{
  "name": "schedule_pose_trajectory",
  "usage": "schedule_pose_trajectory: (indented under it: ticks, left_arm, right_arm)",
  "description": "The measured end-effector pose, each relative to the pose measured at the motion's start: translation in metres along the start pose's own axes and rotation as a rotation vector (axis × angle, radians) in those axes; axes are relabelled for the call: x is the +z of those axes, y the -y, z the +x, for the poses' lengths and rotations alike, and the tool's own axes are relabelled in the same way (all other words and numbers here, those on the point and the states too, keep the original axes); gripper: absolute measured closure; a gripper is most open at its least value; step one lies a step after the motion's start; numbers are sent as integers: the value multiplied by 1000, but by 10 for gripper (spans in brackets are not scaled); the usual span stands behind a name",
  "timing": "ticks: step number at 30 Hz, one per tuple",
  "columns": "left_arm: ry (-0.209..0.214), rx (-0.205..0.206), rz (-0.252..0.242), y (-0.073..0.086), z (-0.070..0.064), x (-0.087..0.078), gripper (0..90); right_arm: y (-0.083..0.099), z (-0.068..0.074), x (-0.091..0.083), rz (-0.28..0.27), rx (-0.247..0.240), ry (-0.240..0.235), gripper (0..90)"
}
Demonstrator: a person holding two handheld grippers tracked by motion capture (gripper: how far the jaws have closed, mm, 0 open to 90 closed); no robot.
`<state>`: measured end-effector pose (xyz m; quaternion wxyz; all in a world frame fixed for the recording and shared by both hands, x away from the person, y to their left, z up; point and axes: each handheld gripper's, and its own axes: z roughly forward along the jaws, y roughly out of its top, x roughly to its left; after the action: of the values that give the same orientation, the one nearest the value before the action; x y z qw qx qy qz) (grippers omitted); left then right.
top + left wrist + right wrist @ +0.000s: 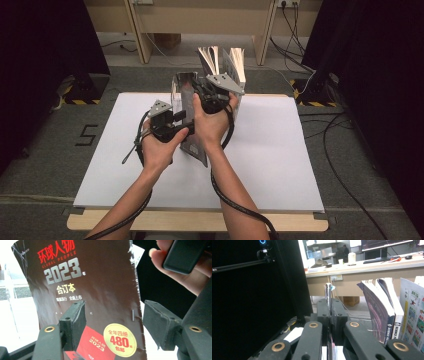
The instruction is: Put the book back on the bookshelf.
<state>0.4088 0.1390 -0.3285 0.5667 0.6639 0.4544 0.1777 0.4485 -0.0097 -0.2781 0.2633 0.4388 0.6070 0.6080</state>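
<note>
A glossy dark magazine (194, 145) stands upright over the middle of the white table (280, 165). Its cover (95, 290) carries red and silver print and a round yellow price badge. My right gripper (200, 90) is shut on the magazine's thin upper edge (328, 293), which sticks up between the closed jaws of my right gripper (330, 312). My left gripper (176, 118) sits lower on the left, open. One jaw of my left gripper (111, 325) lies in front of the cover and the other stands past the worn spine edge. The right hand (175, 272) shows behind.
A few books (227, 62) stand upright just behind the magazine, their spines and pages (384, 310) to my right gripper's right. Black curtains flank both sides. Cables (330, 125) run on the floor at the right. A wooden desk (200, 20) stands behind.
</note>
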Motion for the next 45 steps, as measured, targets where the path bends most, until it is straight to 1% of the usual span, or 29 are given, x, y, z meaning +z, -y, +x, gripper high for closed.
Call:
schedule_pose_trajectory:
  ticks: [4, 10, 13, 15, 19, 23, 25, 27, 29, 34, 35, 36, 38, 39, 41, 45]
  left_arm:
    - [-4, 1, 4, -1, 0, 1, 340]
    - [-9, 5, 9, -2, 0, 6, 340]
    - [-18, 14, 12, -4, -2, 8, 352]
    - [-24, 21, 16, -5, -2, 9, 353]
    - [-34, 41, 22, -6, -5, 13, 373]
    - [-48, 51, 27, -7, -7, 15, 386]
    - [-58, 55, 32, -8, -8, 16, 401]
    - [-67, 52, 40, -9, -10, 16, 427]
    - [-69, 61, 45, -9, -12, 16, 459]
    - [-80, 64, 59, -10, -14, 16, 518]
    - [-80, 64, 59, -10, -14, 16, 520]
    - [-95, 60, 60, -11, -15, 17, 514]
    - [-122, 78, 54, -12, -17, 17, 489]
    - [-129, 81, 51, -12, -18, 17, 481]
    - [-136, 85, 48, -13, -17, 18, 451]
    - [-132, 83, 50, -13, -17, 19, 441]
  right_arm:
    - [0, 0, 0, -7, -4, -5, 875]
    - [0, 1, 0, -4, -10, -7, 875]
    - [0, 1, -1, -2, -16, -7, 874]
    - [1, 1, -1, -2, -7, -9, 874]
    - [1, 0, -1, 0, -15, -9, 874]
    - [1, 1, -1, 3, -12, -13, 873]
    - [2, 1, -1, 7, -16, -14, 873]
    - [2, 1, -1, 11, -15, -14, 873]
    - [3, 1, 0, 10, -24, -14, 873]
    - [2, 2, 0, 18, -17, -24, 873]
    - [2, 3, 0, 21, -16, -24, 873]
    - [2, 3, -1, 20, -13, -24, 873]
    - [2, 4, -1, 16, -9, -20, 873]
    - [2, 4, -1, 15, -7, -19, 874]
    - [2, 4, -1, 16, -3, -19, 874]
    - [1, 2, 0, 15, -8, -18, 874]
